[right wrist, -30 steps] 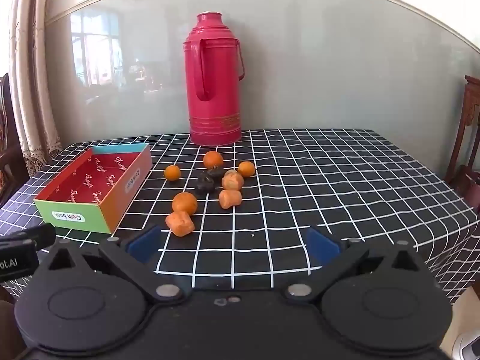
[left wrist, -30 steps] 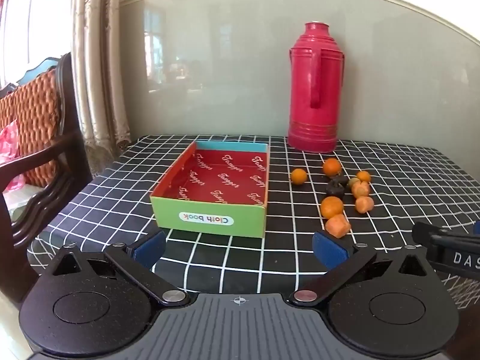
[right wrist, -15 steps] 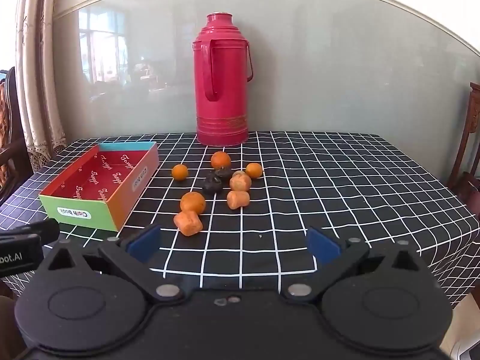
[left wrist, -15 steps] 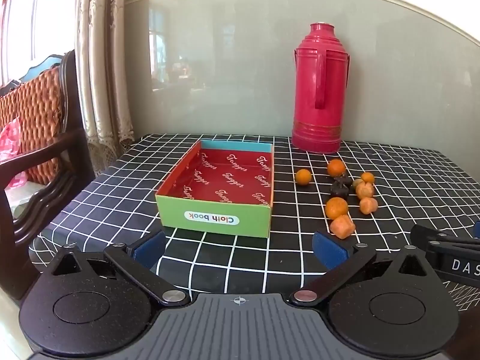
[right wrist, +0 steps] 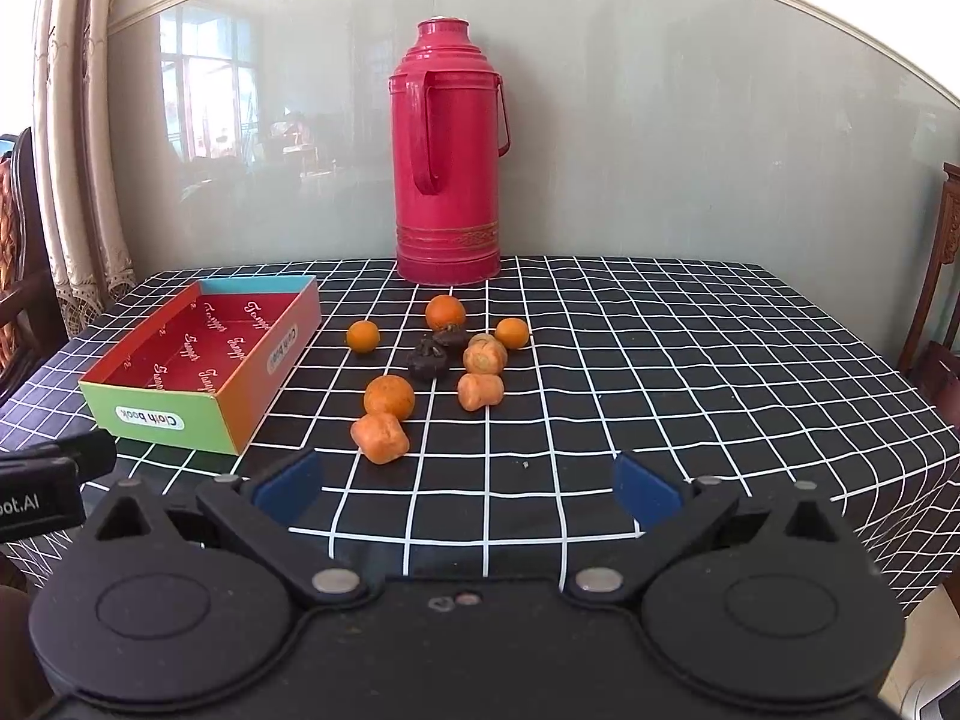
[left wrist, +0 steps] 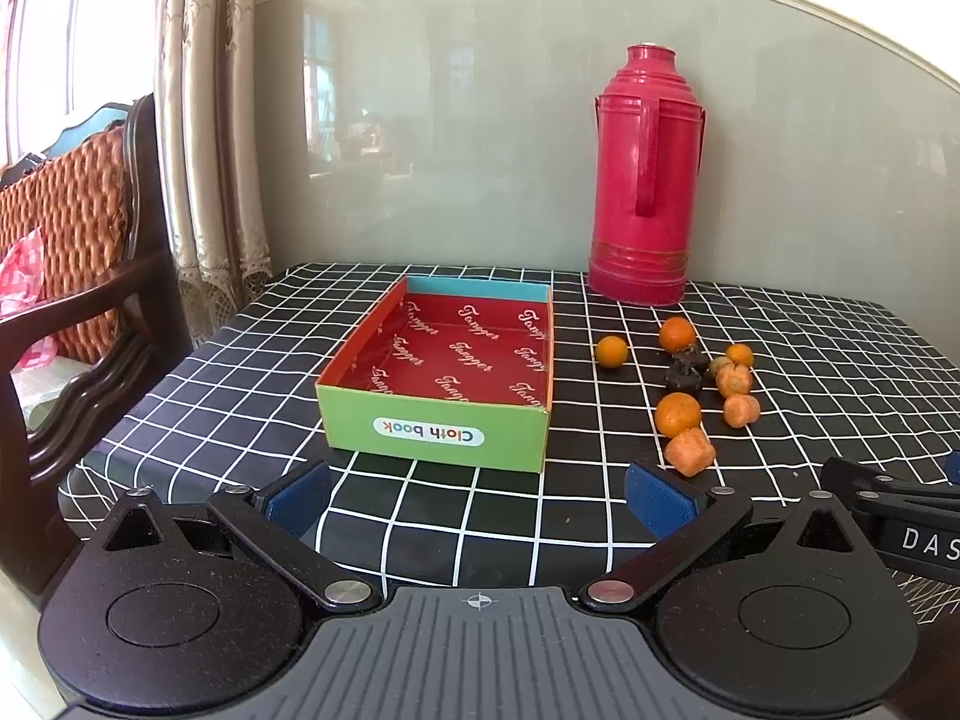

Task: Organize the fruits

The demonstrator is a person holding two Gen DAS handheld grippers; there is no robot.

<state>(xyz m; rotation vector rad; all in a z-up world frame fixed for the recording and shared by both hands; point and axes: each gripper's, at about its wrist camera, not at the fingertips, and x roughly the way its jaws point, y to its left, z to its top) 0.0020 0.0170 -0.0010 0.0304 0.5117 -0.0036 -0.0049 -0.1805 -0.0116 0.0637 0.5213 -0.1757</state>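
An open, empty cardboard box (left wrist: 438, 360) with a red inside and a green front stands on the checked tablecloth; it also shows in the right wrist view (right wrist: 204, 360). To its right lies a loose cluster of several small orange fruits (right wrist: 389, 397) and dark fruits (right wrist: 427, 359); the cluster also shows in the left wrist view (left wrist: 678, 414). The nearest orange piece (right wrist: 379, 438) lies just beyond my right gripper (right wrist: 468, 489), which is open and empty. My left gripper (left wrist: 477, 495) is open and empty, in front of the box.
A tall red thermos (right wrist: 447, 156) stands at the back by the wall. The table (right wrist: 720, 360) has a black cloth with white grid. Wooden chairs stand at the left (left wrist: 78, 276) and at the right (right wrist: 942, 312). The other gripper's body shows at each view's edge.
Both grippers have shifted slightly left and drawn back a little, so the box and fruits sit further right in view. Both stay open and empty.
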